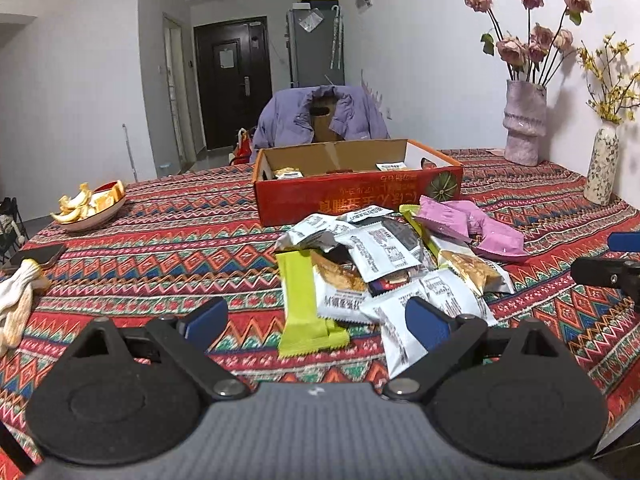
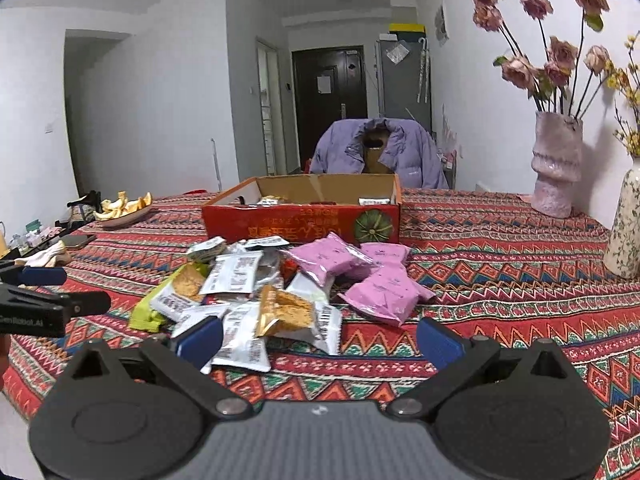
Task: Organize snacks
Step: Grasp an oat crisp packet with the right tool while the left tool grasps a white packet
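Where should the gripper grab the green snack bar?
Probably the near crimped end of the green bar, approached from the front by the open left gripper. It lies flat and long on the cloth, its near end free, while its far end sits against the pile.

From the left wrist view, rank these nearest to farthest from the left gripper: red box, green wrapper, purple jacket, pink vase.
1. green wrapper, just ahead between the fingers.
2. red box, behind the snack pile.
3. pink vase, far right.
4. purple jacket, beyond the table.
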The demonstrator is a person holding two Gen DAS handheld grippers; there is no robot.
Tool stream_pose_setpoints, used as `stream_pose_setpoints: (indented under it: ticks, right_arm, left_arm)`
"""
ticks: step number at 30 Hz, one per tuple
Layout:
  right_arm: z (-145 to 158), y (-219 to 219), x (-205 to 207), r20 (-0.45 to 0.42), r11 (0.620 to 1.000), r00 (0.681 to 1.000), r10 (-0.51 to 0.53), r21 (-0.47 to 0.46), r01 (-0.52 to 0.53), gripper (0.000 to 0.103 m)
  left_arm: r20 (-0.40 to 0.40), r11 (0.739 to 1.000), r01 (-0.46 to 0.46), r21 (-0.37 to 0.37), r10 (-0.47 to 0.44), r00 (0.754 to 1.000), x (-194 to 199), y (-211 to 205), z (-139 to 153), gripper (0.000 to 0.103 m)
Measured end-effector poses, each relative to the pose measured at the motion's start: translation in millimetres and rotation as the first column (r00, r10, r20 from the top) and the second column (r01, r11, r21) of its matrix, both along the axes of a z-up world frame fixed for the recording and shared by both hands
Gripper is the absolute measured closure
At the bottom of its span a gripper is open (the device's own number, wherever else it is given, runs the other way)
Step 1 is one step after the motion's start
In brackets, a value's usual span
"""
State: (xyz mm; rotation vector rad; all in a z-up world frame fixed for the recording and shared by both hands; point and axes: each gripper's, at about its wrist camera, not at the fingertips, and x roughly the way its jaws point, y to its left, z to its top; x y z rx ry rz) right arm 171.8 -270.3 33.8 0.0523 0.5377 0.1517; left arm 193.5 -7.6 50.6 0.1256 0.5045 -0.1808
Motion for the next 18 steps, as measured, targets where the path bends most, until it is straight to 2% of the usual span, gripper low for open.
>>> stream_pose_setpoints:
  ticks: [4, 9, 14, 17, 18]
  right_arm:
    - [-4.0, -8.7, 22.3, -0.027, 0.999, 0.999, -0.019, 0.036, 0.02, 0.0]
    - [-17.7, -7.7, 51.0, -0.076, 0.992, 0.997, 0.026, 0.121, -0.017, 0.002]
    - [-38.1, 10.0, 85.2, -0.122, 0.99, 0.991, 0.056, 0.134, -0.04, 0.013]
    - [-50.2, 18.0, 105.2, -0.149, 0.986, 0.986, 0.081, 0.154, -0.058, 0.017]
    - [-53.1, 19.5, 109.5, -0.154, 0.986, 0.985, 0.083, 0.156, -0.058, 0.023]
  left_arm:
    - [-0.034, 1.0, 0.015, 0.001, -0.015, 0.999, 20.3, -5.2, -4.9, 0.006]
    - [-0.068, 1.0, 0.027, -0.002, -0.027, 0.997, 44.8, -10.9, -11.6, 0.006]
    - [-0.078, 0.997, 0.03, -0.07, -0.036, 0.996, 76.3, -17.6, -9.9, 0.007]
    - [-0.096, 0.994, 0.048, -0.1, -0.058, 0.994, 97.3, -25.8, -12.5, 0.014]
    - [-0.102, 0.993, 0.056, -0.099, -0.066, 0.993, 104.3, -30.1, -14.6, 0.016]
